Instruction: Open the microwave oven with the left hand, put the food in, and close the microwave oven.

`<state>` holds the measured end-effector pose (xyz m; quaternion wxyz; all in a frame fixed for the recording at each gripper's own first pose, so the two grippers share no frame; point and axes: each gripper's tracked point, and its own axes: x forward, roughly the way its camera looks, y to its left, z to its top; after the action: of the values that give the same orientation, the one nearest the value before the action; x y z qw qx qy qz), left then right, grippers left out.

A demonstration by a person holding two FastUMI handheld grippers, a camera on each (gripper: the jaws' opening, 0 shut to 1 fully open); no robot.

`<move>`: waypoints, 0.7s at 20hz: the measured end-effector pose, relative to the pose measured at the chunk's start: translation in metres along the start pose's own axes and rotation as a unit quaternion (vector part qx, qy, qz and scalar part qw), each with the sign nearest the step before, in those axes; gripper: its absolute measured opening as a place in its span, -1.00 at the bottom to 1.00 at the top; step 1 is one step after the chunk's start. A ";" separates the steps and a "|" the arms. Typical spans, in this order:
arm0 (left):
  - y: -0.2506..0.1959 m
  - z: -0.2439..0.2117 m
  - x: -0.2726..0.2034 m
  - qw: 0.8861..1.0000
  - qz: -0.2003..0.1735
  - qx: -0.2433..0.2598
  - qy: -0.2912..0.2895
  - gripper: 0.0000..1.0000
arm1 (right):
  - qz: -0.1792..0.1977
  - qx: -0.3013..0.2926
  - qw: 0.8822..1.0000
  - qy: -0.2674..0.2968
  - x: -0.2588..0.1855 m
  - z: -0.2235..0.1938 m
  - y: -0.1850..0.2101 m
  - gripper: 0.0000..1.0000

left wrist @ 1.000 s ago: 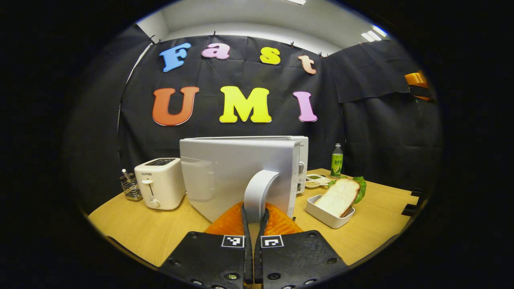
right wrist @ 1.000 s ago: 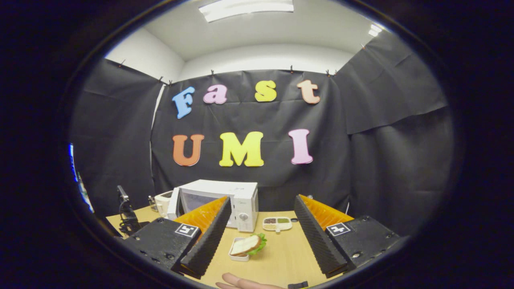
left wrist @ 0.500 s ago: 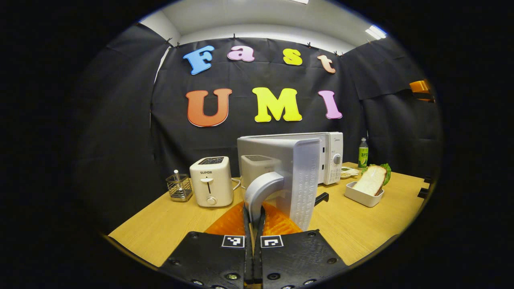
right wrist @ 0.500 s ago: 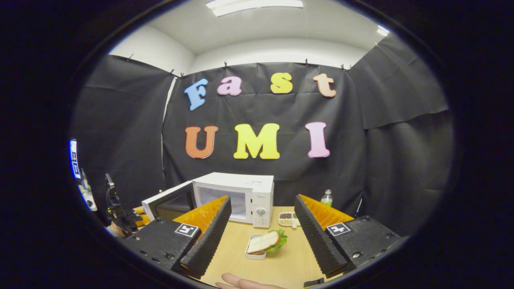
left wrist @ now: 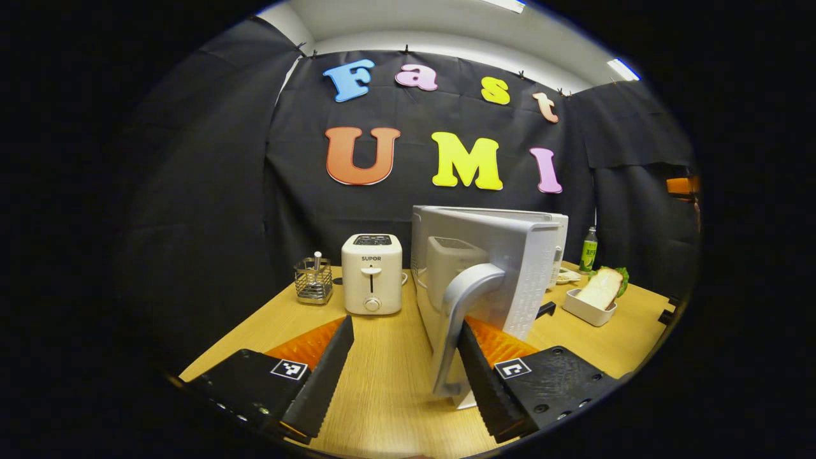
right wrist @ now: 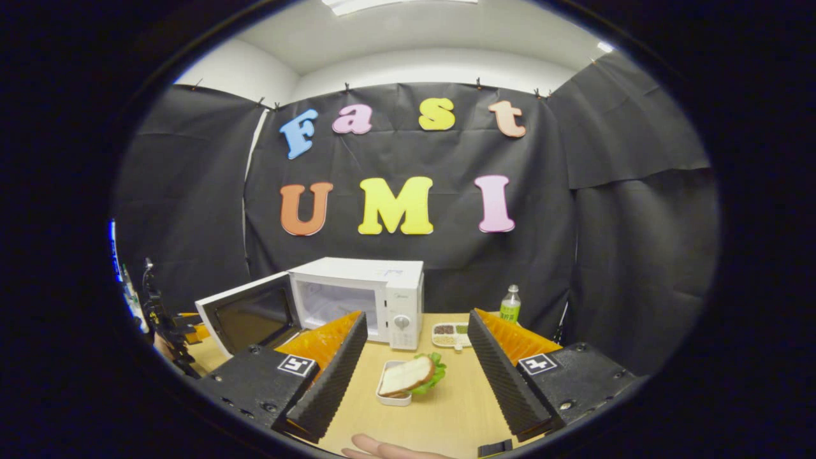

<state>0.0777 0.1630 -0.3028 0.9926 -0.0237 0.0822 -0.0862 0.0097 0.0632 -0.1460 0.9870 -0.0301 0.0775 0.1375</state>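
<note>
Now, in the left gripper view, the left gripper (left wrist: 398, 363) stood wide open, its right finger just beside the microwave door's handle (left wrist: 460, 319). In the right gripper view, the right gripper (right wrist: 414, 363) gaped empty above the sandwich dish (right wrist: 408, 381) near the table's (right wrist: 446, 421) front edge; the open microwave (right wrist: 357, 296) sat behind, its door partly hidden.

"SUPOR" on the white toaster (left wrist: 371, 274) front
</note>
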 end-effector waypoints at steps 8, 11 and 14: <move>0.038 0.036 -0.062 0.995 0.093 0.014 -0.020 0.80 | -0.004 0.008 0.999 0.050 0.035 -0.020 -0.029 0.83; 0.036 0.057 -0.082 0.991 0.131 -0.001 -0.019 0.82 | 0.015 0.012 0.996 0.091 0.058 -0.031 -0.034 0.83; 0.030 0.089 -0.097 0.985 0.166 -0.033 -0.026 0.89 | 0.029 0.013 0.991 0.132 0.084 -0.042 -0.045 0.83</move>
<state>0.0038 0.2127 -0.2019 0.9936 -0.0444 0.0622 0.0833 0.0959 0.0384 -0.1996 0.9641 -0.0328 0.2098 0.1597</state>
